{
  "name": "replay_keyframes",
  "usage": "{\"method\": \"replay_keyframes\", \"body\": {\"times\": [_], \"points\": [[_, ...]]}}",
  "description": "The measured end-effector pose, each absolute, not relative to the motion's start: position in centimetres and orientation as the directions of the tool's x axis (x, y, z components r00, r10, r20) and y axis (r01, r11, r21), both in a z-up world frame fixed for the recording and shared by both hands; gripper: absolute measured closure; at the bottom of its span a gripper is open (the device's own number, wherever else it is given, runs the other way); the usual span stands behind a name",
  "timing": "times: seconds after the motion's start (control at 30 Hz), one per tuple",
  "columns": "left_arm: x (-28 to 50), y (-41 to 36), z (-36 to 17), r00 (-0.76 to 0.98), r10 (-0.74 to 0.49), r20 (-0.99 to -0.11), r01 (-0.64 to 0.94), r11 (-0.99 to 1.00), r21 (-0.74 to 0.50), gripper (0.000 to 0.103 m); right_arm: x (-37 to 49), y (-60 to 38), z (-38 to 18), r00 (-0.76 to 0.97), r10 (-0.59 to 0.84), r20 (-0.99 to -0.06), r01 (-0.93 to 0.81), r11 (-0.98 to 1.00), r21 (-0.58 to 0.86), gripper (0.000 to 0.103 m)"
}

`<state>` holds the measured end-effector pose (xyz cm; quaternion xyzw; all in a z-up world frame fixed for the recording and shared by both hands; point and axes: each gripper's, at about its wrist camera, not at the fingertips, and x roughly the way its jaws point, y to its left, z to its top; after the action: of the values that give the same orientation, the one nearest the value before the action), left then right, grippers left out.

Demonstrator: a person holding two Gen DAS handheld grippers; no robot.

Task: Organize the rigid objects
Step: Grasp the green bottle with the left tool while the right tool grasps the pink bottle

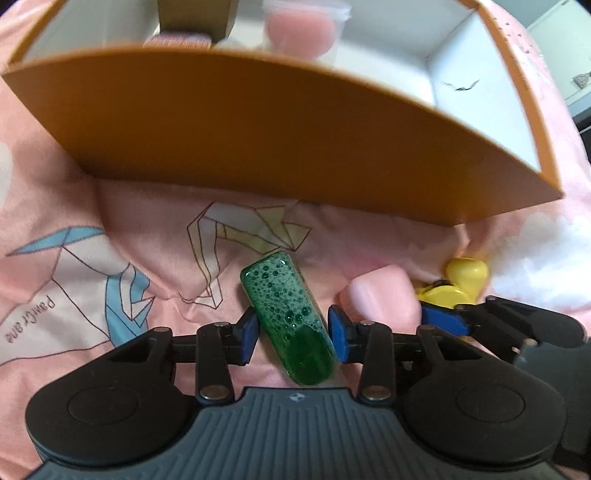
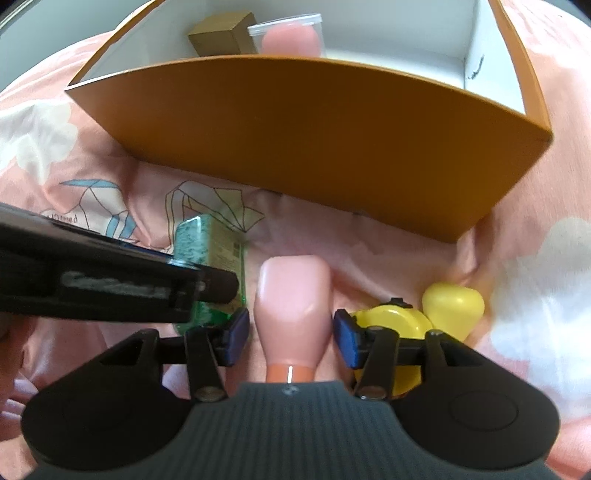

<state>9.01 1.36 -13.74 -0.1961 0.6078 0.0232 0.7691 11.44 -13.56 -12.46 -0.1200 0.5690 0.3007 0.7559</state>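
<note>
Orange cardboard box with white inner walls, open at the top, resting on pink bedding printed with paper cranes. Inside, toward the far wall: a small brown carton standing upright, and just beside it a clear plastic cup holding something pink and rounded. Below the carton in the left wrist view, a strip of something pink and white, too blurred and too cut off by the near wall to name. Dark scribble on the inner right wall.

Outside the box, near its front wall, lying on the bedding: green bottle with foamy liquid, a label on one side seen from the right wrist view. Left gripper set around it, blue pads on either side, jaws apart, a sliver of gap on the left side; contact on the right side hard to judge. Just to the right, a pink bottle with an orange neck, lying lengthwise between the pads of the right gripper, jaws apart and clear of the bottle on both sides. Further right, a yellow plastic toy, partly hidden behind the right finger; shape not fully readable. Bottle caps cut off beneath both gripper bodies.
</note>
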Motion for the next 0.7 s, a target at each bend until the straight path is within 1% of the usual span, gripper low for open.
{"method": "replay_keyframes", "body": {"times": [0.1,0.23,0.27,0.3,0.37,0.53,0.7], "points": [[9.1,1.6,-14.0,0.261,-0.217,-0.94,-0.299,0.908,-0.293,0.059,11.4,-13.3,-12.6,0.172,0.314,-0.934,-0.596,0.788,0.155,0.052],[8.8,1.6,-13.9,0.277,-0.222,-0.935,-0.293,0.907,-0.302,0.06,12.0,-13.4,-12.5,0.165,0.325,-0.931,-0.584,0.793,0.173,0.052],[8.7,1.5,-13.8,0.28,-0.221,-0.934,-0.289,0.909,-0.301,0.06,12.1,-13.5,-12.5,0.162,0.329,-0.93,-0.579,0.795,0.18,0.053],[8.6,1.4,-13.6,0.284,-0.218,-0.934,-0.279,0.913,-0.298,0.06,12.2,-13.4,-12.6,0.164,0.324,-0.932,-0.578,0.797,0.176,0.057],[8.2,1.4,-13.1,0.297,-0.217,-0.93,-0.254,0.921,-0.296,0.061,12.2,-13.4,-12.6,0.166,0.32,-0.933,-0.578,0.798,0.171,0.058],[7.3,1.6,-11.1,0.34,-0.234,-0.911,-0.199,0.929,-0.313,0.068,11.9,-14.1,-11.3,0.178,0.345,-0.922,-0.558,0.807,0.194,0.058],[6.2,1.8,-8.4,0.395,-0.23,-0.89,-0.17,0.933,-0.316,0.07,10.9,-14.8,-8.8,0.223,0.373,-0.901,-0.553,0.809,0.198,0.059]]}}
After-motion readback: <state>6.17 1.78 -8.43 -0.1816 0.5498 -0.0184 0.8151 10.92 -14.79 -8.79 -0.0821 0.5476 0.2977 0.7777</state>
